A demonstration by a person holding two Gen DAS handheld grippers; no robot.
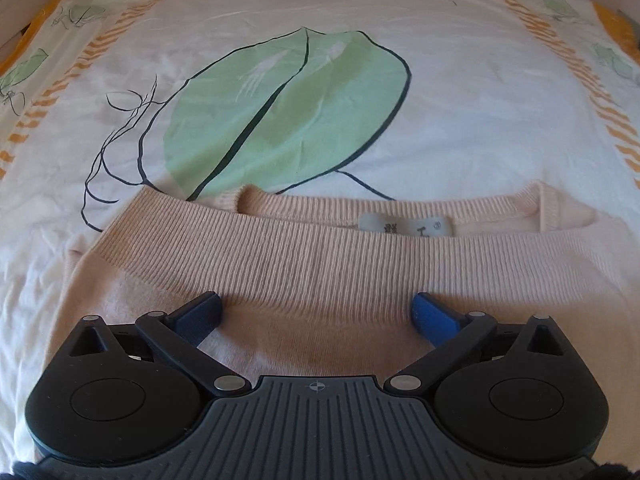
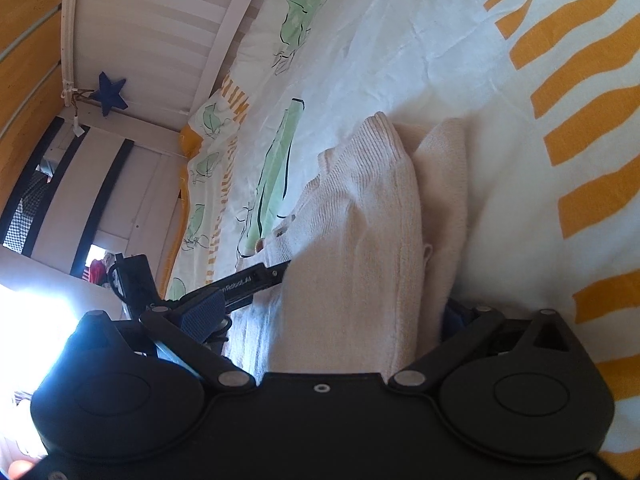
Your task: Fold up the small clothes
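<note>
Both grippers' fingers are spread: left gripper point(image 1: 316, 312) over the pink sweater point(image 1: 320, 248), right gripper point(image 2: 332, 320) straddling its folded edge on the bed point(image 1: 460, 120).

You've got a pink sweater point(image 1: 320, 280) of ribbed knit cloth, matt, on a smooth printed cotton-like bedsheet point(image 1: 460, 120), lightly creased. Left gripper point(image 1: 318, 312) is matt black plastic with textured blue pads point(image 1: 434, 314) and shiny metal rivets point(image 1: 229, 381).

Bed sheet point(image 1: 440, 80) white, green leaf print, orange stripes. Blue star point(image 2: 109, 92) hanging by wooden wall point(image 2: 28, 40); bright daylight.
</note>
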